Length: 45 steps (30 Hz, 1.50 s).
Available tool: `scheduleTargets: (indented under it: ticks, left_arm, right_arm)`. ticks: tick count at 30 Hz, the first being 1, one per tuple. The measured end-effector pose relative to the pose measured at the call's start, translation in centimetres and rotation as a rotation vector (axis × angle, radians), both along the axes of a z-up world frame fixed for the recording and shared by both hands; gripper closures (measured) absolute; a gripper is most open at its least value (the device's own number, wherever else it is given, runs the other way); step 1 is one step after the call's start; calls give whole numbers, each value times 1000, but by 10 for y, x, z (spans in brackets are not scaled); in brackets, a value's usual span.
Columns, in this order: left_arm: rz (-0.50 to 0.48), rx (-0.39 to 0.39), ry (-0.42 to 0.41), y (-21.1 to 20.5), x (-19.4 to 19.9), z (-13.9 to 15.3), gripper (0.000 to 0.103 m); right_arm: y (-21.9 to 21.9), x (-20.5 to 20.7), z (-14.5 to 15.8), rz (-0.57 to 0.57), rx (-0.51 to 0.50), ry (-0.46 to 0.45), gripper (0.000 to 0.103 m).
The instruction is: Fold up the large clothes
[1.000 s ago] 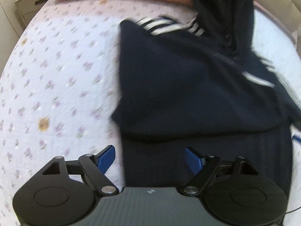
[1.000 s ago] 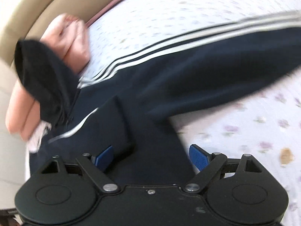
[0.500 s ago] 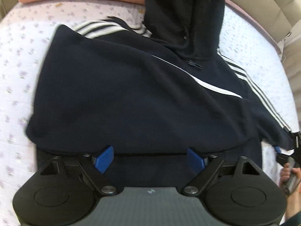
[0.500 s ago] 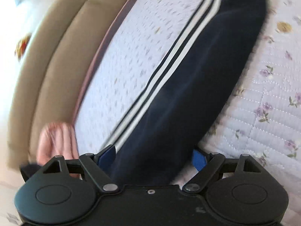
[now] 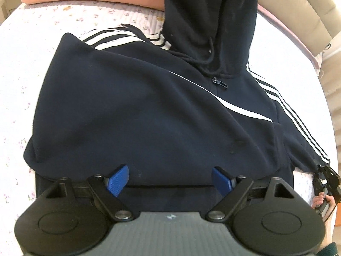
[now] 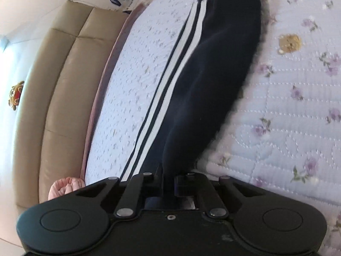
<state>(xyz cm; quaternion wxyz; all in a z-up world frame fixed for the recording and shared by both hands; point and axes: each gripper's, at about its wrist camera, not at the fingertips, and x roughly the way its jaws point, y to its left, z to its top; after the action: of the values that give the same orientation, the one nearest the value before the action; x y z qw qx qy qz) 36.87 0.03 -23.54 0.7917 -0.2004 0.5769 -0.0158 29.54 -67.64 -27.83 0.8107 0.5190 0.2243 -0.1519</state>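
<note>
Since a second ago: right gripper (image 6: 168,181) swung onto the striped sleeve (image 6: 204,89) and clamped its cuff, left gripper (image 5: 170,178) wide and empty over the navy hoodie (image 5: 136,115) on the quilted bed (image 6: 287,117); risk: thin pinch slipping, sleeve dragging the folded body askew.

Right gripper (image 6: 168,181) closed on the cuff end of the navy sleeve (image 6: 208,81). Sleeve runs away from the gripper across the floral quilt (image 6: 298,111), white stripes (image 6: 170,81) on its left edge. Beige headboard (image 6: 57,98) left of quilt.
</note>
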Motion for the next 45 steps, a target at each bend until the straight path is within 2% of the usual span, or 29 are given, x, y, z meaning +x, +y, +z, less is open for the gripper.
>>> scheduleTargets:
  ticks: [2,6,9,12,14,16,20,22,23,24,25,27,28,31,34,36,37,39,41,42,43,44,45]
  left_arm:
    - [6,-1,-5,4,-1,1,17]
    - [20,24,-19,13,-4,5,17]
    - [35,21,-30,21,-5,9,17]
    - [50,14,-42,28,-9,13,17]
    - [59,5,-50,34,-12,14,17]
    - [67,0,-53,39,-15,14,17]
    - [89,-4,-51,51,-22,11,17]
    - [101,-5,-52,58,-24,10,17]
    - [105,-5,-54,61,-25,9,17]
    - [111,-2,-55,65,-27,9,17]
    - [116,0,-56,68,-28,8,17]
    - [122,2,-57,73,-31,7,17]
    - [125,2,-53,76,-31,5,17]
    - [133,-16,-44,82,-33,0,17]
    - [129,-39,-53,87,-40,2,17]
    - [125,-30,-59,90,-44,3,17]
    - [124,-21,-60,92,-46,4,17]
    - [126,-13,-55,95,-48,3,17]
    - [136,-28,-52,99,-50,4,17]
    - [140,-34,-56,101,-51,5,17]
    - [141,-36,-62,102,-52,6,17]
    - [141,-35,-69,103,-54,8,17]
    - [139,-32,-74,104,-54,9,17]
  right_arm:
    - [17,9,24,-6,-99,-16,92]
    - [64,24,94,67,-205,-237,92]
    - [123,30,143,237,-207,-403,92]
    - [195,29,157,423,-176,-456,92]
    - [242,26,142,536,-182,-417,92]
    - [282,26,109,649,-171,-340,92]
    - [335,40,18,790,-122,-69,90]
    - [343,46,-17,815,-85,10,87]
    - [342,48,-23,814,-71,0,87]
    - [337,52,-23,815,-48,-24,83]
    - [334,56,-23,815,-15,-47,67]
    - [324,64,-18,819,60,-94,44]
    - [324,67,-17,817,98,-106,38]
    - [320,80,-18,780,182,-87,35]
    - [326,71,-9,779,206,-131,29]
    - [327,70,1,760,186,-182,12]
    - [326,73,4,729,156,-180,9]
    - [317,88,2,652,160,-111,9]
    - [311,100,-12,593,216,-87,16]
    - [310,104,-12,571,198,-79,37]
    - [311,100,-3,565,147,-80,86]
    - [317,101,8,573,91,-98,94]
    - [325,97,23,590,46,-150,93]
